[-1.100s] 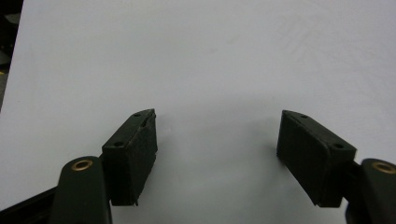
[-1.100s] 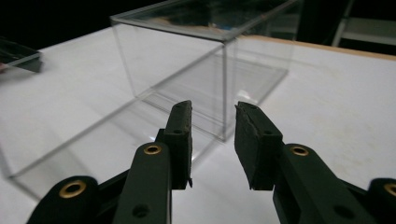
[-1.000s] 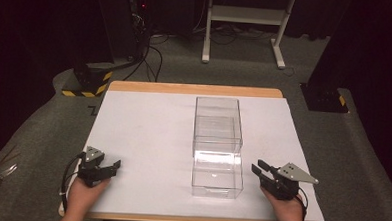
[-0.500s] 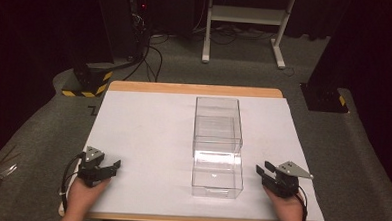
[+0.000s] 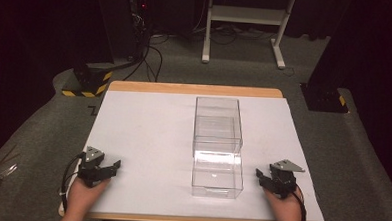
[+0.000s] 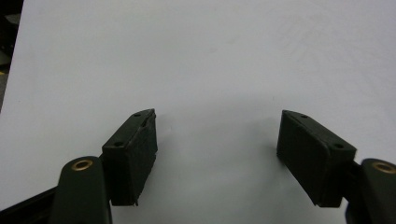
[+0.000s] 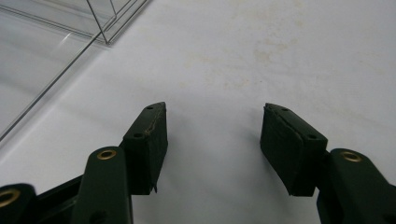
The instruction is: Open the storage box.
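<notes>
Each hand-held gripper (image 6: 217,140) (image 7: 212,140) gapes wide (apparently holding nothing).

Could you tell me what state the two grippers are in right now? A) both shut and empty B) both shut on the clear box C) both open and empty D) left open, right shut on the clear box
C: the left gripper and the right gripper each show parted jaws over bare white table, apart from the clear box.
</notes>
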The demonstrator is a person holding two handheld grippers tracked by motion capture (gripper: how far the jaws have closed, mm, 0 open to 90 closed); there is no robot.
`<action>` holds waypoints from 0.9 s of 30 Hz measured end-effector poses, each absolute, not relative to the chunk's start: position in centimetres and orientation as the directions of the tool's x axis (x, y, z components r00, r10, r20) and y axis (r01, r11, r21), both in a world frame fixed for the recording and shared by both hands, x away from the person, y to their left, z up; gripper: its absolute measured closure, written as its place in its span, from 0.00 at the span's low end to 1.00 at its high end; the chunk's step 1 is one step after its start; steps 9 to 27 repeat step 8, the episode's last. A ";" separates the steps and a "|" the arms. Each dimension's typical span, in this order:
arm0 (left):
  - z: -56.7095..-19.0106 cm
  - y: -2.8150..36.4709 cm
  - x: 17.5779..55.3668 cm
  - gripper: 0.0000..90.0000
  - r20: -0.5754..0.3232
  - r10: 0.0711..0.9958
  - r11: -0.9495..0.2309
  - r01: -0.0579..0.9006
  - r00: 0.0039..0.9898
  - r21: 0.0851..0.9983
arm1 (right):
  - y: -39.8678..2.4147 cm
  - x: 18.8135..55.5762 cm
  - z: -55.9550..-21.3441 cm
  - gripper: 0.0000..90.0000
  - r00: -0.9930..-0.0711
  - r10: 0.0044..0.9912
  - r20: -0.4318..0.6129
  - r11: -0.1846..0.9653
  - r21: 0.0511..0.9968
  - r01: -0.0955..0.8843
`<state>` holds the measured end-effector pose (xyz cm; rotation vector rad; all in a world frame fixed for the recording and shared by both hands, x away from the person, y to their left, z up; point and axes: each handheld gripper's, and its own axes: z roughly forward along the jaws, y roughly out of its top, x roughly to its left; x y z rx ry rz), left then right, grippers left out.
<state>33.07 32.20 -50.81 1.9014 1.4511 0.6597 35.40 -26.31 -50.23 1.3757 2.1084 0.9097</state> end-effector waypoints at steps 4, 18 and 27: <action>-50.8 32.2 33.1 0.32 0.010 0.965 -0.180 0.637 0.262 0.749 | -26.3 35.4 -50.2 0.44 -0.389 0.921 -0.025 0.280 0.737 0.615; -50.8 32.2 33.1 0.32 0.010 0.965 -0.180 0.637 0.261 0.749 | -26.3 35.4 -50.2 0.44 -0.389 0.921 -0.024 0.280 0.737 0.615; -50.8 32.2 33.1 0.32 0.010 0.965 -0.180 0.637 0.261 0.749 | -26.3 35.4 -50.2 0.44 -0.389 0.921 -0.024 0.280 0.737 0.615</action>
